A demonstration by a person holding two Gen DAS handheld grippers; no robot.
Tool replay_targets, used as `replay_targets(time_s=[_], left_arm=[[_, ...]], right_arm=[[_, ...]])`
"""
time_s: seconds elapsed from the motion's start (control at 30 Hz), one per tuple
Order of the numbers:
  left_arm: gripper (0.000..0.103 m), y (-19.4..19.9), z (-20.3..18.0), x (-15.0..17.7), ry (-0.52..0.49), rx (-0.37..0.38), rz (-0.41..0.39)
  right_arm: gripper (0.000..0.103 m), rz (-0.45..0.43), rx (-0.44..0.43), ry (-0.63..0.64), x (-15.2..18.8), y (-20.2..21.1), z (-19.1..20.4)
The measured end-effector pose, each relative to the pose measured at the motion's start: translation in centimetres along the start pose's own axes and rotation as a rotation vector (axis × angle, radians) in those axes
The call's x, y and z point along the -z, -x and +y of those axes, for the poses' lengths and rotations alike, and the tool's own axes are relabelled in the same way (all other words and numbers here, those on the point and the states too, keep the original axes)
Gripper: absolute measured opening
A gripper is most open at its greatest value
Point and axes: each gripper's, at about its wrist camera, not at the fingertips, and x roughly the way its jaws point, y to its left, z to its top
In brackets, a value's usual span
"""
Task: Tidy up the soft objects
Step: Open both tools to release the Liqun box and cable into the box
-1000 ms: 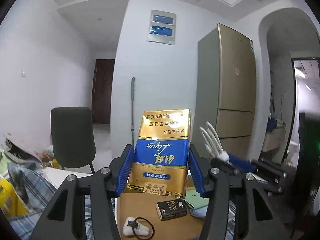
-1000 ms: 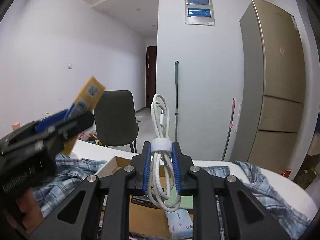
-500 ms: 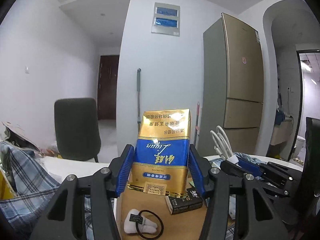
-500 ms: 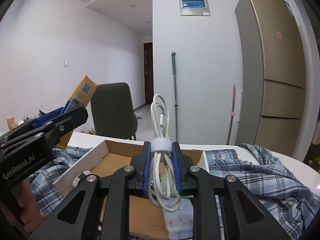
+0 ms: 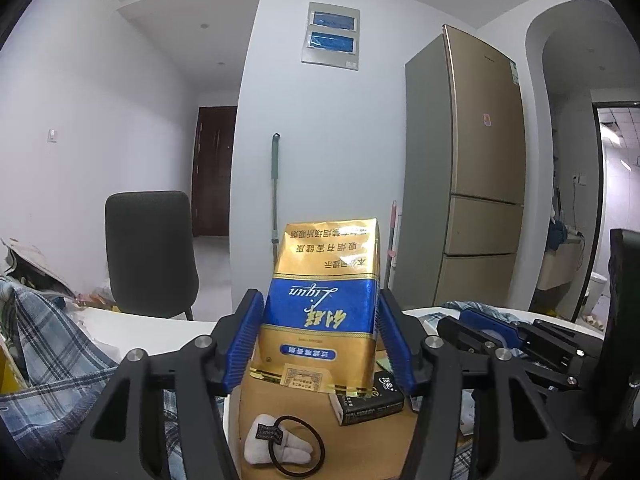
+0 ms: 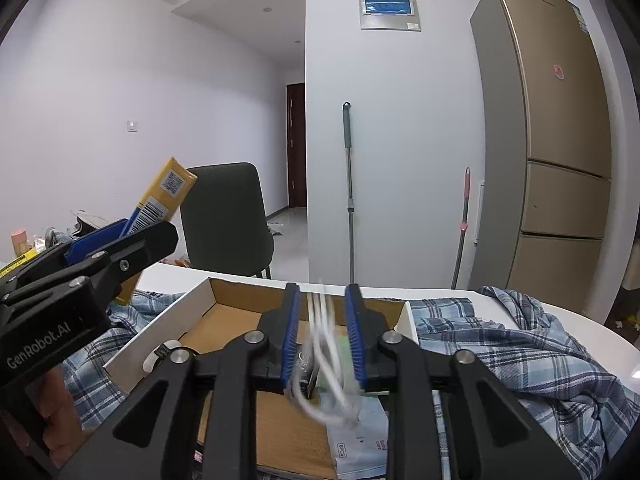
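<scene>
From the left wrist, the left gripper (image 5: 320,336) is opening, its blue fingers (image 5: 244,332) standing just clear of the gold-and-blue pack (image 5: 324,304) between them. The pack is standing on end in the box (image 5: 296,412), long axis upright and leaning slightly away, its print upside down. Its bottom edge is resting on the cardboard floor, touching a black packet (image 5: 368,400) that is lying flat at its right corner. Nearer the camera a white pouch (image 5: 276,444) with a black hair ring (image 5: 298,444) is lying in the box. The right gripper (image 5: 508,336) is showing at the right edge, over a plaid cloth (image 5: 52,352) spread on the desk (image 5: 160,332).

From the right wrist, the right gripper (image 6: 322,332) is opening too, fingers (image 6: 290,332) apart. A white cable (image 6: 324,364) is dropping between them, blurred, free of both pads, its loops running roughly upright and bunching over a pale sachet (image 6: 360,440) in the box (image 6: 168,324). The left gripper (image 6: 92,256) is at the left with the pack (image 6: 160,200) tilted, top end pointing up and right.
</scene>
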Motion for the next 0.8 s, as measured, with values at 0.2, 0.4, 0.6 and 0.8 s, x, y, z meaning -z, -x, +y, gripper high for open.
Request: replay_targets(time_s=[0.2, 0.4, 0.6, 0.8], left_arm=[[0.084, 0.20, -0.18, 0.01, -0.005, -0.005, -0.009], [0.084, 0.45, -0.45, 0.04, -0.018, -0.006, -0.016], [0.084, 0.52, -0.37, 0.01, -0.013, -0.008, -0.016], [0.084, 0.56, -0.22, -0.20, -0.006, -0.008, -0.016]], right_arm=[[0.063, -0.002, 0.001, 0.007, -0.02, 0.04, 0.13], [0.063, -0.003, 0.003, 0.007, -0.01, 0.04, 0.06], [0.063, -0.004, 0.003, 0.007, -0.02, 0.05, -0.02], [0.063, -0.003, -0.004, 0.005, -0.02, 0.04, -0.17]])
